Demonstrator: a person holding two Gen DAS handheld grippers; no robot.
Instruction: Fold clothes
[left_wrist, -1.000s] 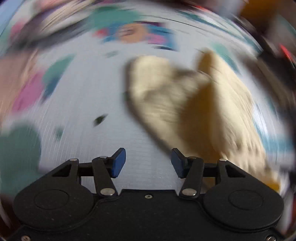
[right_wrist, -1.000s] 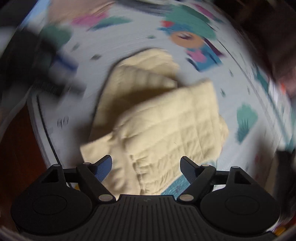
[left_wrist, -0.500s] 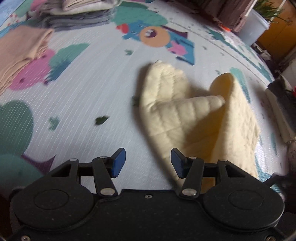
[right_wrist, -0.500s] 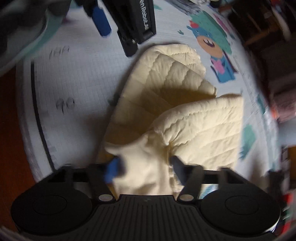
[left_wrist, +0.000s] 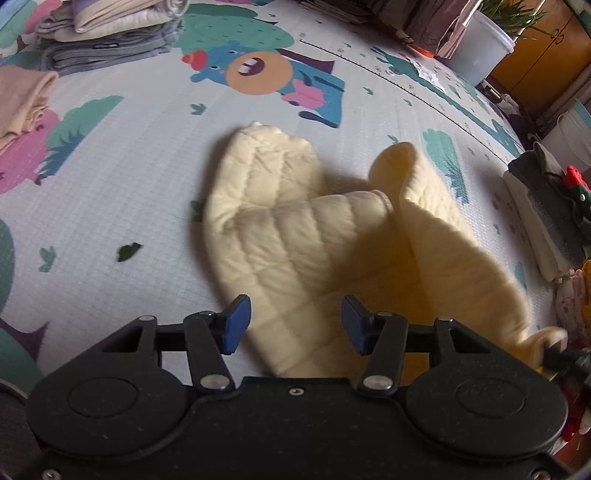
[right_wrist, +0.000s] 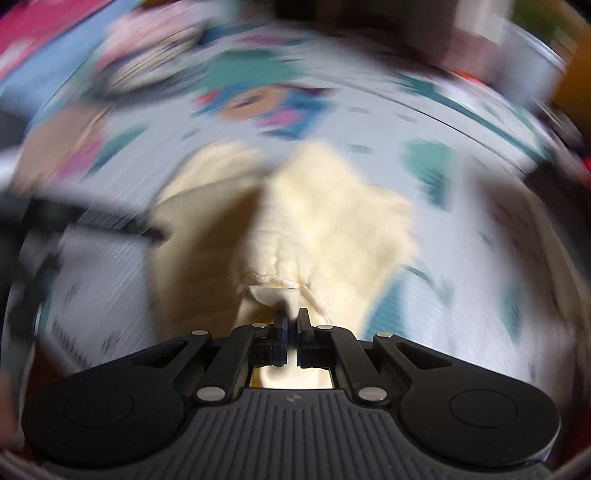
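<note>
The left wrist view is sharp: a cream quilted garment (left_wrist: 306, 240) lies mid-frame on a printed play mat (left_wrist: 122, 177), with folded clothes stacked at the upper left (left_wrist: 107, 33), another folded pile at the right edge (left_wrist: 546, 214) and a white planter (left_wrist: 484, 44) at the upper right. The left hand-held gripper (left_wrist: 291, 325) hangs above the garment's near end, its blue pads (left_wrist: 236, 323) wide apart and empty. The right wrist view is smeared by motion blur but alone shows the right hand-held gripper (right_wrist: 291, 325) pinched together on a bunched edge of the garment (right_wrist: 332, 221), which rises from the mat there. One padded limb runs from bottom centre toward the upper left, another toward the upper right, forming a V. No legible writing or labels appear in either view
</note>
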